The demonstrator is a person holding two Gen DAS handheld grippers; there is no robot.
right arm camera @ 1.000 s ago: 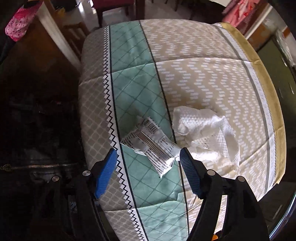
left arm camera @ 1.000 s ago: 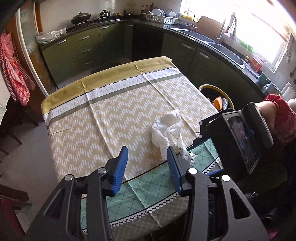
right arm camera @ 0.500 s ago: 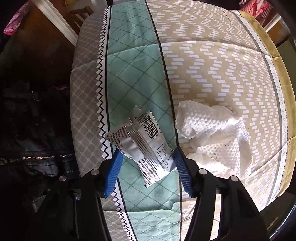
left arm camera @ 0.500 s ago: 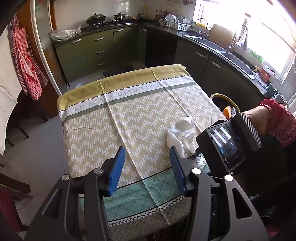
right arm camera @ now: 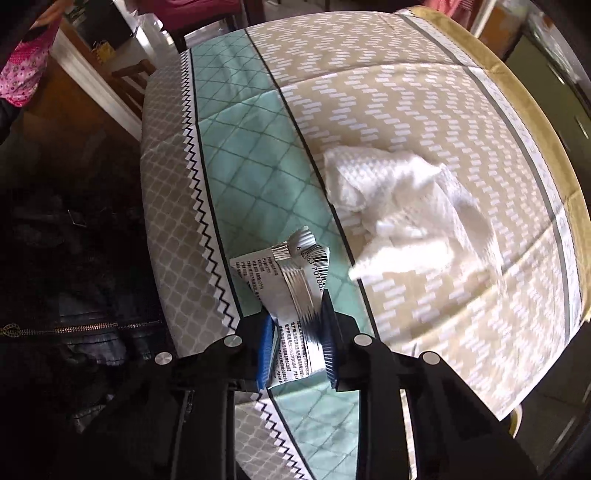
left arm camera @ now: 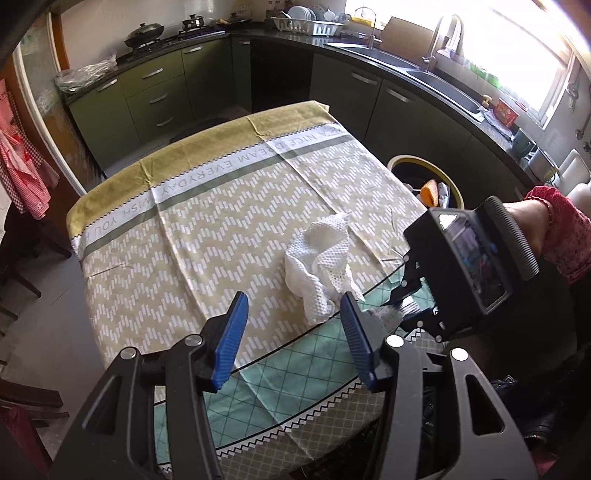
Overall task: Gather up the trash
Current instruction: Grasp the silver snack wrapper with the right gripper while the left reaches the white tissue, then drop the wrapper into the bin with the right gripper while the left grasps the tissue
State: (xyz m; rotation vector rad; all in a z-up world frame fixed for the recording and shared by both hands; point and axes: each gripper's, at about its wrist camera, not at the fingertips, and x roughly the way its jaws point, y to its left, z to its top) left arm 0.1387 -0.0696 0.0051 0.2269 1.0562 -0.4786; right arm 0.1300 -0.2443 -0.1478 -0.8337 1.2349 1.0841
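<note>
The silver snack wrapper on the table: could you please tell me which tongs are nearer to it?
Right. The right tongs are closing around the silver snack wrapper, which sits between their pads. The left tongs hover empty beside it, nearer the white mesh cloth.

You had a silver wrapper (right arm camera: 295, 291) with black barcode, white waffle-textured cloth (left arm camera: 321, 266), tan tablecloth (left arm camera: 207, 236) with white chevron dashes, mint diamond-grid band, mustard edge, blue gripper pads (left arm camera: 231, 341).

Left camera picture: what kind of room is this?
A home kitchen, most likely. There's a sink under the window, a wok on the stove, a dish rack, and green cabinets behind the cloth-covered table.
</note>
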